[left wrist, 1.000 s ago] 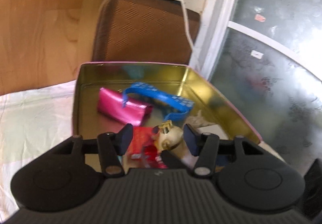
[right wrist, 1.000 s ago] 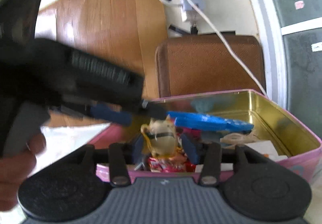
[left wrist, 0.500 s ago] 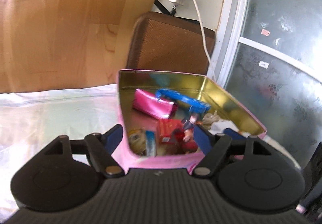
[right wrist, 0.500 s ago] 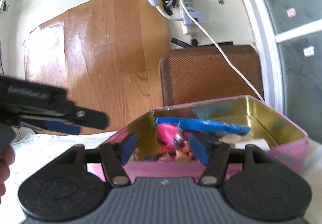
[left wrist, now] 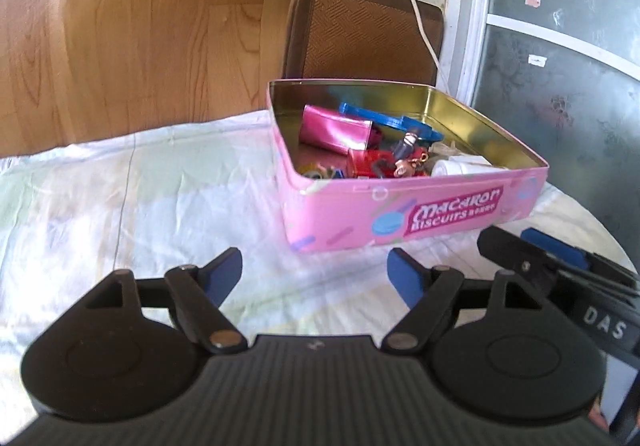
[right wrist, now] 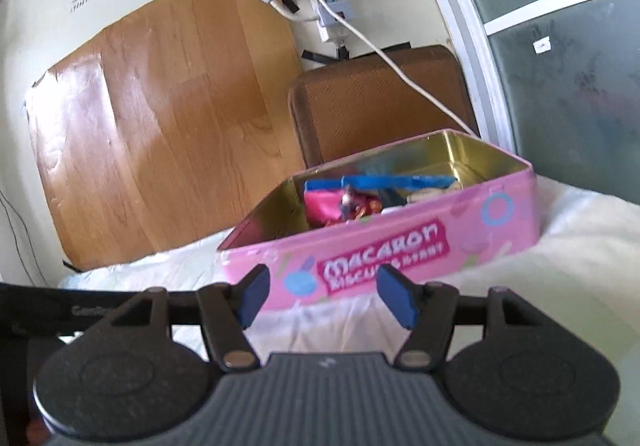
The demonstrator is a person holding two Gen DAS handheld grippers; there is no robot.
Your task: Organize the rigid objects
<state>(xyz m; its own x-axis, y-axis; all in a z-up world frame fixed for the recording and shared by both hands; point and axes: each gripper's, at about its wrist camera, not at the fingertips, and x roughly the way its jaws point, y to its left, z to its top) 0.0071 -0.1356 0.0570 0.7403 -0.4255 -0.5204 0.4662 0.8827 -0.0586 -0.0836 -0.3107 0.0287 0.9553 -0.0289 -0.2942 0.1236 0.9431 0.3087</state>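
Here, the pink tin (left wrist: 404,205) sits lidless on the table (left wrist: 140,205), which is covered by a pale, wrinkled cloth. Its front wall reads "MACARON BISCUITS" among blue circles and pastel flecks; the inside is gold and mirror-like. Contents, loosely piled: a magenta pouch (left wrist: 336,129) toward the back left corner, a blue plastic piece (left wrist: 392,121) lying along the back over the other items, a red packet (left wrist: 368,161) near the middle, a small figurine (left wrist: 410,155) resting on the red packet, and a white roll (left wrist: 456,167) against the front wall at the right. Smaller bits in the near left corner are too small to identify.

Behind the table stands a brown chair back (left wrist: 364,29); a white cable (left wrist: 416,9) hangs across it from a power strip (right wrist: 332,17) on the wall. A wooden panel (left wrist: 140,25) covers the wall at left, frosted glass (left wrist: 568,57) at right. Nothing lies on the cloth between either tool and the tin.

Left gripper (left wrist: 316,278): jaws spread wide, nothing between them, hovering over bare cloth, angled down, short of the tin's near left corner. Right gripper (right wrist: 320,296): jaws apart, empty, close to level, aimed at the tin's lettered wall without touching it. In the left wrist view it appears at the right edge, just beside the tin's front right corner.
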